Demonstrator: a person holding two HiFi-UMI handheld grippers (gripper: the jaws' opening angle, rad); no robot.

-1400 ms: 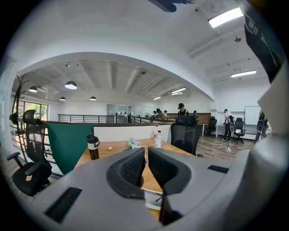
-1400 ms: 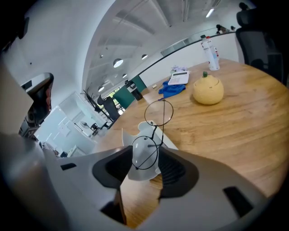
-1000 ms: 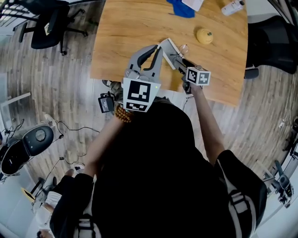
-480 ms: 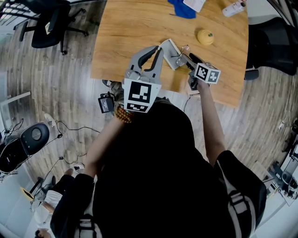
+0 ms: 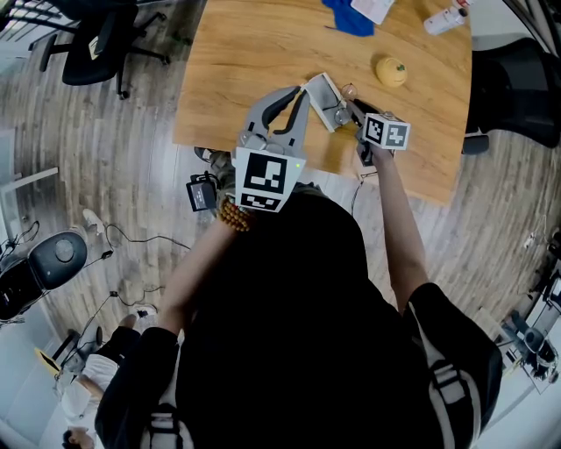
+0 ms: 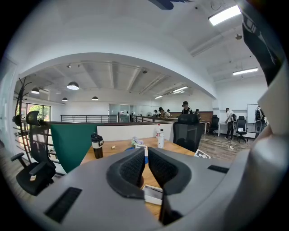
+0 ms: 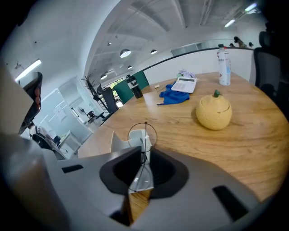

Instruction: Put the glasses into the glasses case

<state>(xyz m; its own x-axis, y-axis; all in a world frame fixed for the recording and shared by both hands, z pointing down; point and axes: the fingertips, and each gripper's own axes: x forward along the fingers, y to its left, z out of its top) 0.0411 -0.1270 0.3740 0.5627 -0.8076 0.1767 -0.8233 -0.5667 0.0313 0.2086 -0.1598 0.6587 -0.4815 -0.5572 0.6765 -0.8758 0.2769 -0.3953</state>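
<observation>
Careful: your right gripper [image 7: 144,153] has just closed its jaws on the thin rim of the glasses [image 7: 145,135], your left gripper [image 6: 146,158] pinches the glasses case [image 7: 118,140], so squeeze harder and you bend the wire.

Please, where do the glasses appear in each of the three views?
Head view: glasses, upper centre, beside the white case.
Left gripper view: not in it.
Right gripper view: lower centre.
Shared landmark: white bottle, in all three.

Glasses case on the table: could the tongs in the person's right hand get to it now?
Probably yes. The right tongs, which have just closed on the glasses, have the white case just beyond their tips, nothing between.
</observation>
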